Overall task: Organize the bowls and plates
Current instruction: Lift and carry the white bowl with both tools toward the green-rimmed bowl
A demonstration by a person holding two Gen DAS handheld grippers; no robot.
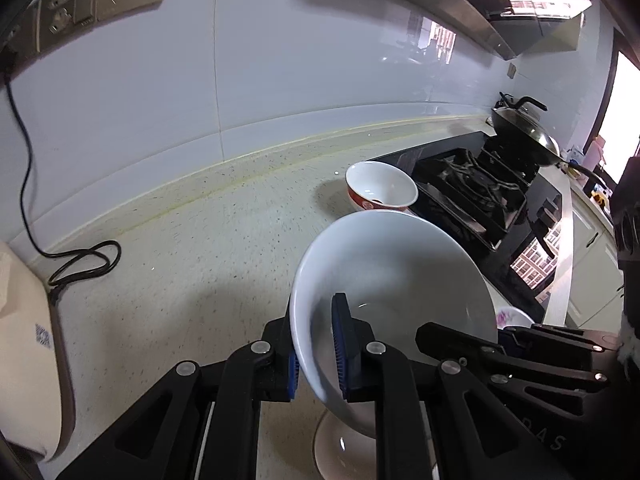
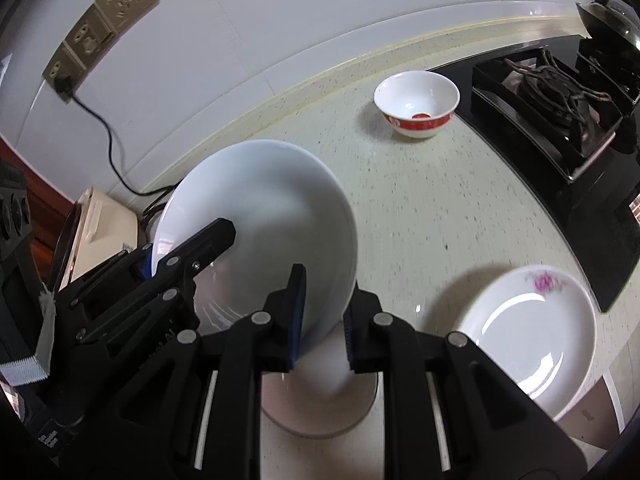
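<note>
Both grippers clamp the same plain white plate point(image 1: 392, 276), which hangs tilted above the speckled worktop point(image 1: 192, 248), clear of its surface. The left gripper point(image 1: 318, 354) has its jaws drawn narrow on the plate's left rim, one blue pad point(image 1: 341, 344) inside the dish and the other behind it. The right gripper point(image 2: 322, 320) pinches the opposite rim the same way, jaws nearly together with the thin edge between them. Below the raised plate, at the worktop's front edge, a white dish point(image 2: 320, 408) lies flat, its kind hard to make out. Just to the right of it, also near the front edge, rests a flower-patterned plate point(image 2: 528, 332). Farther back, close to the black gas hob point(image 2: 560, 120), stands a white bowl with a red band point(image 2: 416, 104), upright. Toward the worktop's left end a black cable point(image 1: 80, 260) coils beside a cream appliance point(image 1: 28, 352).
</note>
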